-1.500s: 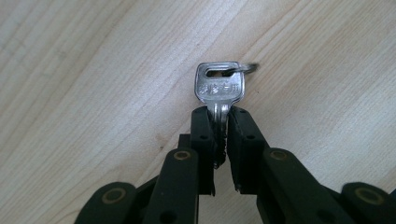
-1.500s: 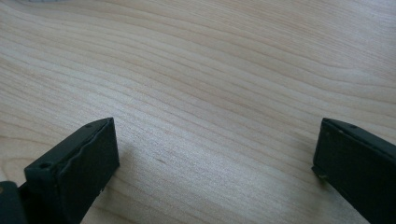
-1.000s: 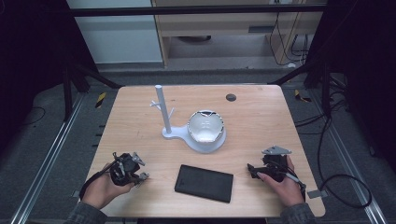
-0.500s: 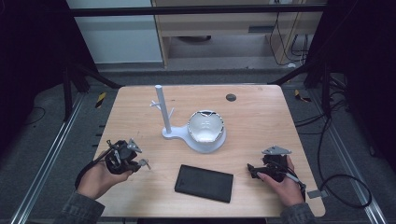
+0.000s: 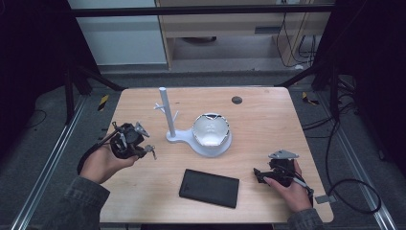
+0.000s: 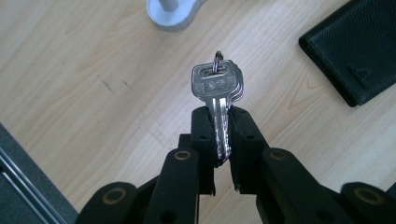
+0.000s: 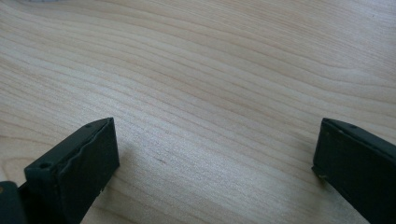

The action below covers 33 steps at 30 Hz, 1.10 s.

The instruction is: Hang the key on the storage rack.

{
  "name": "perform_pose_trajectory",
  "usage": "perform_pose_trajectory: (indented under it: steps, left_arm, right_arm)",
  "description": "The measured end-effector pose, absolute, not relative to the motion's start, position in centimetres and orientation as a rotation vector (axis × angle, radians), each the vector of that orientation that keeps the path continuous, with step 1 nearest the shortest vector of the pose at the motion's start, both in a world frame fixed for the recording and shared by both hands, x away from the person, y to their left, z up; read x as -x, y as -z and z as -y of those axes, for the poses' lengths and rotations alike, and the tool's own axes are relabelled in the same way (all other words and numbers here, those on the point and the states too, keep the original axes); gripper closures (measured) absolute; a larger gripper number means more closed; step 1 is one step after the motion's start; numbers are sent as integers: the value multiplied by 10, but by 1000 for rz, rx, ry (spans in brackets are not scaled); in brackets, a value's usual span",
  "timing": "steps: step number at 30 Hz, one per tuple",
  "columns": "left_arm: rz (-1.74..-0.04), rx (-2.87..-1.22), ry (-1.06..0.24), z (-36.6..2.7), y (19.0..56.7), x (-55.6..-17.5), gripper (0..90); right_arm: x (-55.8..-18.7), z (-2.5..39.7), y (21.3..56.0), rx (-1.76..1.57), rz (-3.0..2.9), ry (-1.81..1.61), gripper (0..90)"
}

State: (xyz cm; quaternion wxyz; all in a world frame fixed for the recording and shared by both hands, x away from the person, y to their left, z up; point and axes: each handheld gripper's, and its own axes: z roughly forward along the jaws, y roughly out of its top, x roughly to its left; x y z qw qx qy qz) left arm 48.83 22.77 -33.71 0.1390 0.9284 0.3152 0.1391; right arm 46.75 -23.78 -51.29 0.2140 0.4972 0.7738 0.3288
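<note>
The left tool [image 6: 223, 135] is clamped on a small bunch of silver keys [image 6: 218, 86], gripping them by the blades so that their long axis runs straight out along the jaws, heads and key ring pointing away from the hand toward the white stand [image 5: 168, 115]; the front key's head bears stamped characters too small to read. In the high view the keys [image 5: 151, 151] hang above the left part of the desk [image 5: 268, 115], near the stand's base and well apart from the black wallet [image 5: 209, 188]. The right tool [image 7: 215, 158] rests low over bare wood at the desk's right, jaws spread wide and holding nothing.
</note>
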Motion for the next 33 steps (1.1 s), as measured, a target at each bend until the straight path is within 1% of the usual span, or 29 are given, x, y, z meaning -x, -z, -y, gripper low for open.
perform_pose_trajectory:
  steps: [19,23,33]
  left_arm:
    - [-955,-2591,-515,-223,262,-521,810]
    - [-967,-2579,-516,-224,255,-528,810]
    - [-971,-2587,-503,-221,254,-538,810]
  right_arm:
    - [-467,238,513,-1380,-2148,-910,3]
    - [-467,238,513,-1379,-2148,-912,3]
    - [-467,238,513,-1375,-2150,-911,3]
